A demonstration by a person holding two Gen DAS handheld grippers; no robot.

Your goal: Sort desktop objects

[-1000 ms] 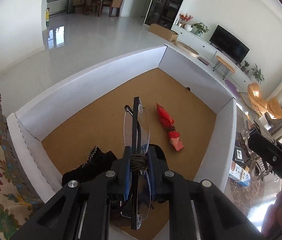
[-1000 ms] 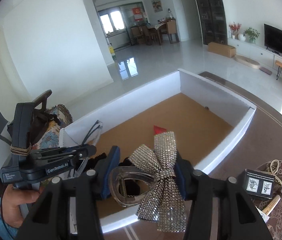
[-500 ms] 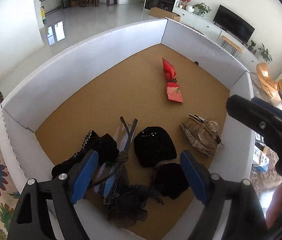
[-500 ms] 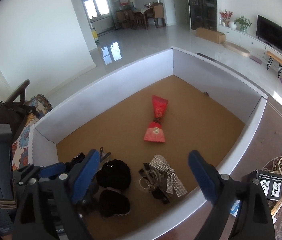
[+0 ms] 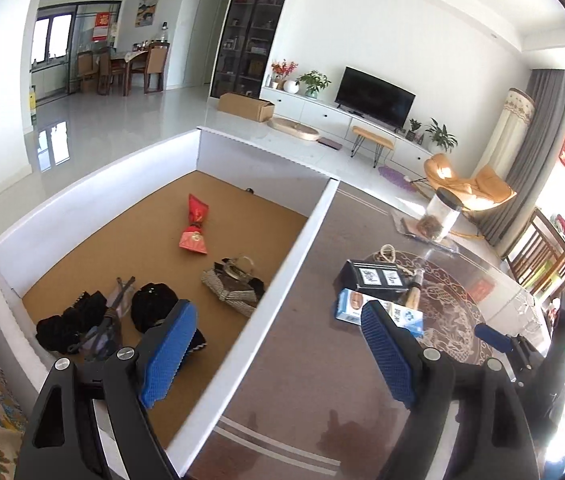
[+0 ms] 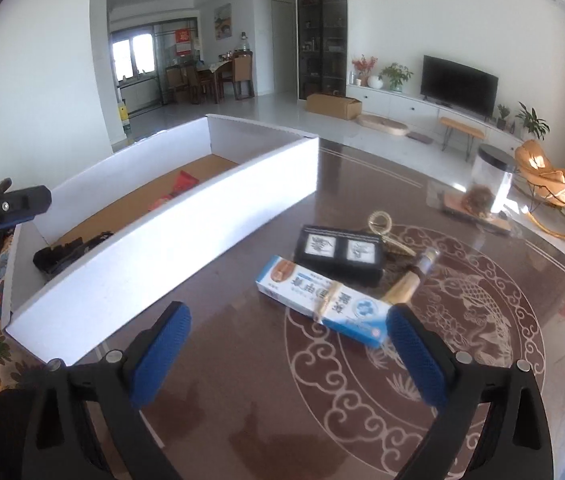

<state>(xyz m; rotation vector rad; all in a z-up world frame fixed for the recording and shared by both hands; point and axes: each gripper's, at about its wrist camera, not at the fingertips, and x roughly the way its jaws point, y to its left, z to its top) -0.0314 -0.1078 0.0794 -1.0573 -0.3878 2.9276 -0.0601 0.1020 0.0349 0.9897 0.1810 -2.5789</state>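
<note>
Grippers: the left gripper (image 5: 278, 354) and the right gripper (image 6: 286, 360) are both spread wide, and nothing is between the blue pads of either one.
Toothpaste box: the blue and white toothpaste box (image 6: 324, 304) lies flat on the table (image 6: 242, 392), just ahead of the right gripper and a little toward its right finger.
Black box: the black box (image 6: 340, 254) lies behind the toothpaste box, farther from the gripper, and touches it.
Brush: a small wooden-handled brush (image 6: 410, 280) lies beside both boxes, on the right-finger side.
Gold clip: a gold hair clip (image 6: 382, 226) is behind the black box, partly hidden.
White bin: the white bin (image 5: 294, 232), ahead of the left gripper, already holds dark hair pieces and a red pouch (image 5: 194, 232).
Handling: the toothpaste box is probably light thin cardboard, stiff along its length but easy to crush.
Hold: I would take it across the narrow width near the middle, with gentle pressure.
Risk: the table looks glossy, so the box may slide when a finger touches it first.
</note>
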